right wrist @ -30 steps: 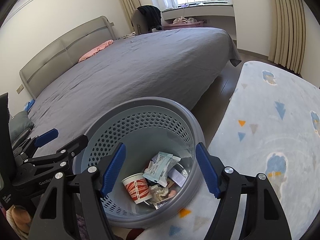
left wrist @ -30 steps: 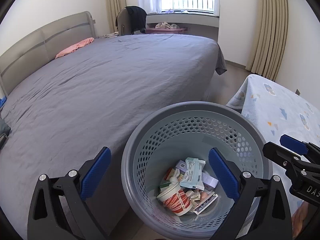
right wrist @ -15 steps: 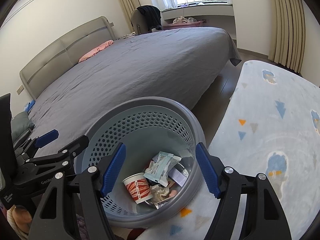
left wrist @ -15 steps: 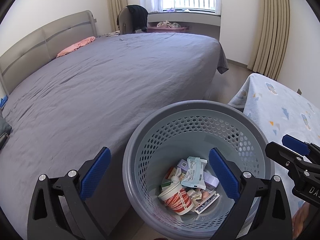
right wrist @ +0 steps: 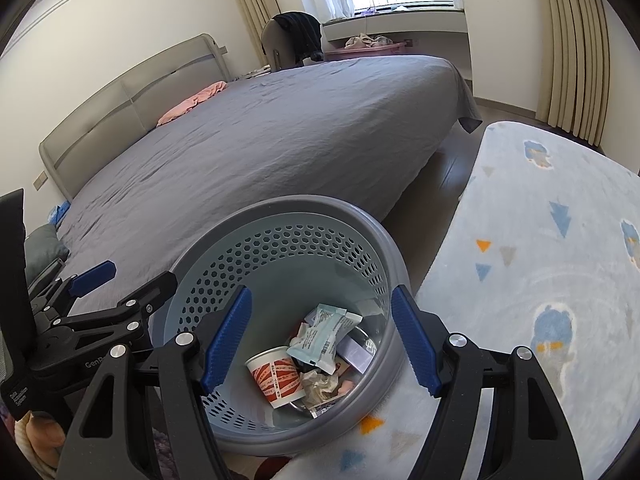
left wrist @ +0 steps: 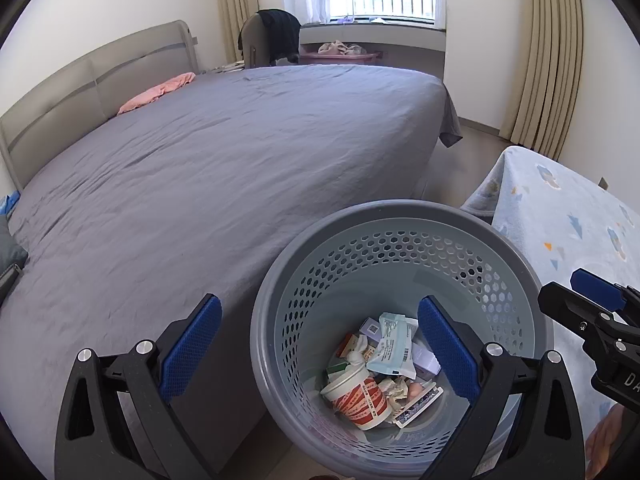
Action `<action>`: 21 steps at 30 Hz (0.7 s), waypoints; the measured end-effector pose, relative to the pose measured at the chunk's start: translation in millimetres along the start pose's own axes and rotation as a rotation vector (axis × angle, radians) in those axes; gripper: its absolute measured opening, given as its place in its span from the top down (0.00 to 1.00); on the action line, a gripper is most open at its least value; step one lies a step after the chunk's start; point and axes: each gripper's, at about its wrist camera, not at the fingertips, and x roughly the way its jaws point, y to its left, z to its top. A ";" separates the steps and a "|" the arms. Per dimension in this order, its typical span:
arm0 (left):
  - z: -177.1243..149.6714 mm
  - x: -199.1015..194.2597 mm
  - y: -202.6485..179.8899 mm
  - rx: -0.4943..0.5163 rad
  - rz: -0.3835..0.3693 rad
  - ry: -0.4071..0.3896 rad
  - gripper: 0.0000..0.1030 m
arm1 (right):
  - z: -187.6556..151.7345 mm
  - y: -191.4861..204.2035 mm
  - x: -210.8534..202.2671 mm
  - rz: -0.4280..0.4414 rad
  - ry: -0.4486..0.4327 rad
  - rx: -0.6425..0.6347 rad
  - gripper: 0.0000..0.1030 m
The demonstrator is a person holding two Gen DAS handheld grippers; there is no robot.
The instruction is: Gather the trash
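**Both grippers poised wide over the trash basket**

Left wrist view: the left gripper (left wrist: 320,344) stands wide with nothing between its blue pads. Just ahead of it and a little to its right sits the grey perforated trash basket (left wrist: 396,216), whose near rim falls between the two fingers. At the bottom of the basket lie a red-and-white paper cup (left wrist: 358,396), a pale green wrapper (left wrist: 390,350), crumpled paper and small cartons. Beyond the gripper and to its left spreads the bed (left wrist: 224,152) under a grey sheet, with a pink cloth (left wrist: 158,94) near the headboard. To its right a pale blue blanket (left wrist: 560,208) with triangle prints covers a raised surface, and the right gripper's finger juts in from that side.

Right wrist view: the right gripper (right wrist: 320,340) is also wide and holds nothing. The trash basket (right wrist: 296,206) lies directly ahead and below, the paper cup (right wrist: 278,376) and wrapper (right wrist: 324,336) framed between its fingers. The left gripper (right wrist: 124,284) shows at its left, the blanket (right wrist: 540,240) at its right, the bed (right wrist: 280,132) beyond.
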 end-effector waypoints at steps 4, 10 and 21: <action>0.1 -0.2 -0.2 0.001 0.008 0.000 0.06 | 0.4 0.0 -0.2 -0.001 0.000 0.001 0.33; -0.7 -0.9 1.0 -0.002 0.011 -0.002 0.06 | 0.7 0.2 -0.4 0.000 0.000 0.000 0.33; -0.1 -1.5 1.0 0.004 0.016 -0.007 0.06 | 2.1 1.5 -1.7 -0.001 -0.002 -0.008 0.33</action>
